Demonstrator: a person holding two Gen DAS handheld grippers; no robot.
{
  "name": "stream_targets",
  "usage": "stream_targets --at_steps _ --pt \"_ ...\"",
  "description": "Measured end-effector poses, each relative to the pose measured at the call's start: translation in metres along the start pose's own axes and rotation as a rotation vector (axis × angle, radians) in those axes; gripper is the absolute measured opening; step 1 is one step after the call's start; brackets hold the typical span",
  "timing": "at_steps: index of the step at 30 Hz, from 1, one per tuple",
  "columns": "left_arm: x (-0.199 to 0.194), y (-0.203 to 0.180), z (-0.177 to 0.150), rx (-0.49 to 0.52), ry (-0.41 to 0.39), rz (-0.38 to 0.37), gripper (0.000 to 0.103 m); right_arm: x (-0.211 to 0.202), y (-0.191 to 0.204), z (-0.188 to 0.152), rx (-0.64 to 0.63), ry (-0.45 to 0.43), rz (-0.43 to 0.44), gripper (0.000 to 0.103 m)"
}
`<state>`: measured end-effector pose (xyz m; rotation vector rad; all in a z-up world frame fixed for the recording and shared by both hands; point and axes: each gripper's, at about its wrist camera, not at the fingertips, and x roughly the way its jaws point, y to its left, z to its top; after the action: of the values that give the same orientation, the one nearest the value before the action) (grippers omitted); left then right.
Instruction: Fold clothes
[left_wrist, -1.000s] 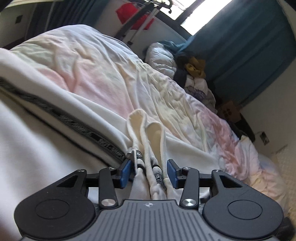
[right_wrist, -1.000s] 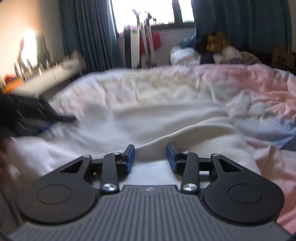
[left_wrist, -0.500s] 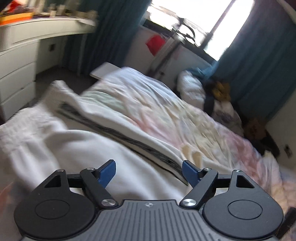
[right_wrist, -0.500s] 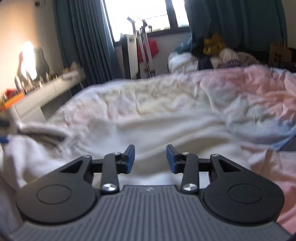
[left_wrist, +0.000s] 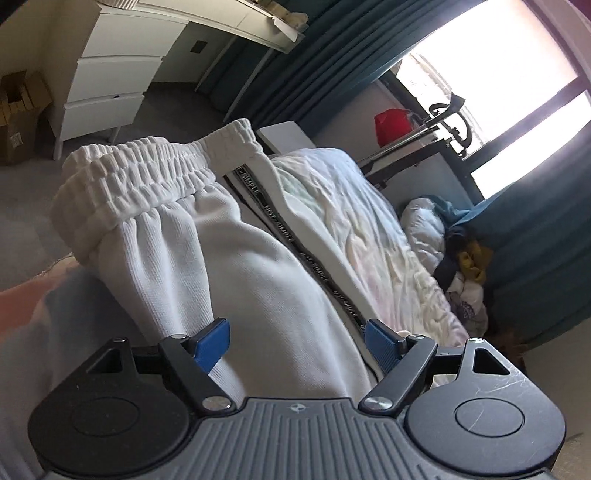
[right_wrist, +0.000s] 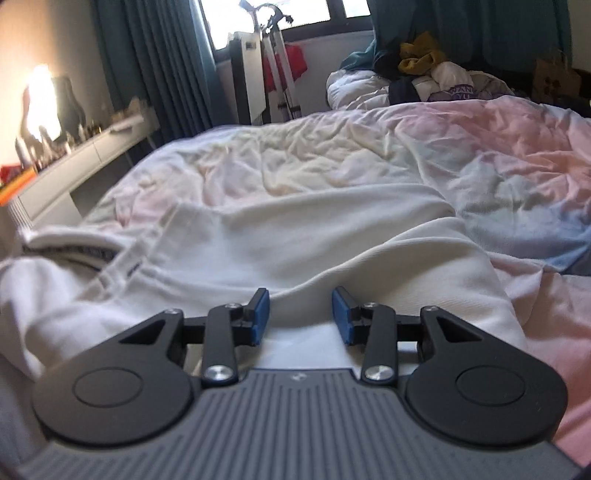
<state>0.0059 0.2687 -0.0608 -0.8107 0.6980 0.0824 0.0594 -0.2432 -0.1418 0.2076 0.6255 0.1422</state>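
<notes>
White trousers (left_wrist: 221, 258) with an elastic waistband (left_wrist: 147, 173) and a black lettered side stripe (left_wrist: 295, 236) lie over the near edge of the bed. My left gripper (left_wrist: 297, 343) hovers just above the trouser cloth behind the waistband. It is open wide and its blue pads touch nothing. In the right wrist view the same trousers (right_wrist: 295, 240) spread across the pastel bed cover (right_wrist: 369, 155). A raised fold of them runs into my right gripper (right_wrist: 301, 314) and fills the gap between its half-closed pads.
A white chest of drawers (left_wrist: 110, 81) and a cardboard box (left_wrist: 18, 110) stand on the floor past the bed's edge. A heap of clothes (right_wrist: 424, 70) lies at the far end of the bed. A long desk (right_wrist: 92, 155) runs along the left wall.
My left gripper let go of the drawstrings, opened wide and swung over to the waistband end of the trousers. My right gripper stays as it was, on the same fold.
</notes>
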Motion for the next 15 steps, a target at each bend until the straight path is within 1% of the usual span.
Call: stream_targets --at_steps 3,5,8,12,15 --pt "-0.002 0.002 -0.002 -0.023 -0.008 0.002 0.084 0.004 0.001 -0.002 -0.007 0.019 -0.006 0.04" --pt "-0.002 0.008 -0.002 -0.057 -0.008 0.007 0.084 0.005 0.004 -0.003 -0.029 0.028 -0.017 0.04" --pt "-0.001 0.017 0.0 -0.111 -0.006 -0.005 0.084 0.003 0.006 -0.001 -0.04 0.031 -0.027 0.04" --pt "-0.008 0.029 -0.003 -0.193 -0.02 -0.029 0.084 -0.001 -0.003 0.002 0.027 0.027 -0.011 0.04" --pt "-0.018 0.036 -0.004 -0.251 -0.062 -0.045 0.084 -0.001 -0.013 0.006 0.097 0.031 0.006 0.04"
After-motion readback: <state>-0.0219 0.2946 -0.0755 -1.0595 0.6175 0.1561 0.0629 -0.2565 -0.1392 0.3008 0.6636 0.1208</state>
